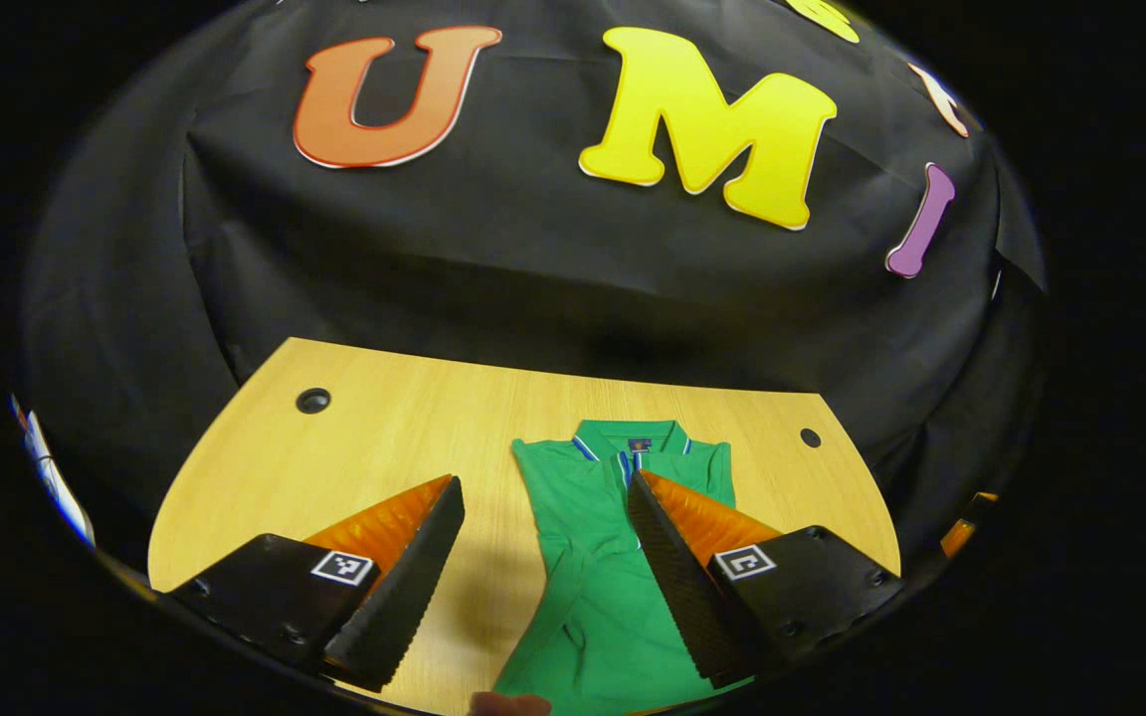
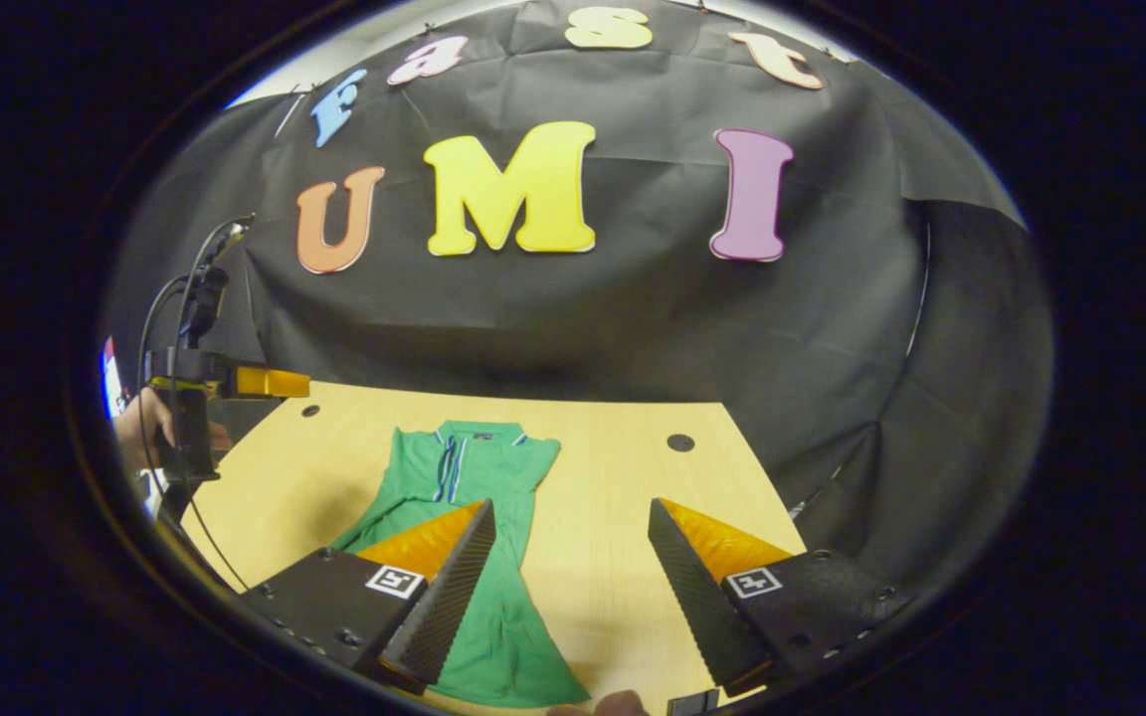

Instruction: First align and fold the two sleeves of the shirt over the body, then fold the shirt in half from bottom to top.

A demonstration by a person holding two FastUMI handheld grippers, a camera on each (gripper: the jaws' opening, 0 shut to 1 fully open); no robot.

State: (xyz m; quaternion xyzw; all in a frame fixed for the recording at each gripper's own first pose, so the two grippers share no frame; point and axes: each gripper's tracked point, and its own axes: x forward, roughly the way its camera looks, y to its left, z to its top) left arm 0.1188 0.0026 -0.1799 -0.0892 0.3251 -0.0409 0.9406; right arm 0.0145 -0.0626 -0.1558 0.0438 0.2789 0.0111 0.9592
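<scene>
Two grippers are hovering released, left gripper (image 1: pixel 545 497) and right gripper (image 2: pixel 571 517), above the shirt (image 1: pixel 603 557), which is lying on the tabletop (image 1: pixel 384 428), collar toward twelve o'clock; sleeves look tucked in, so we are judging the bottom-to-top fold next.

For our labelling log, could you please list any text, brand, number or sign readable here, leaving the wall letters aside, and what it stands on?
Neck label on the green shirt: too small to read.
Square markers beside the fingers: coded patterns, no words.
No other text.
</scene>
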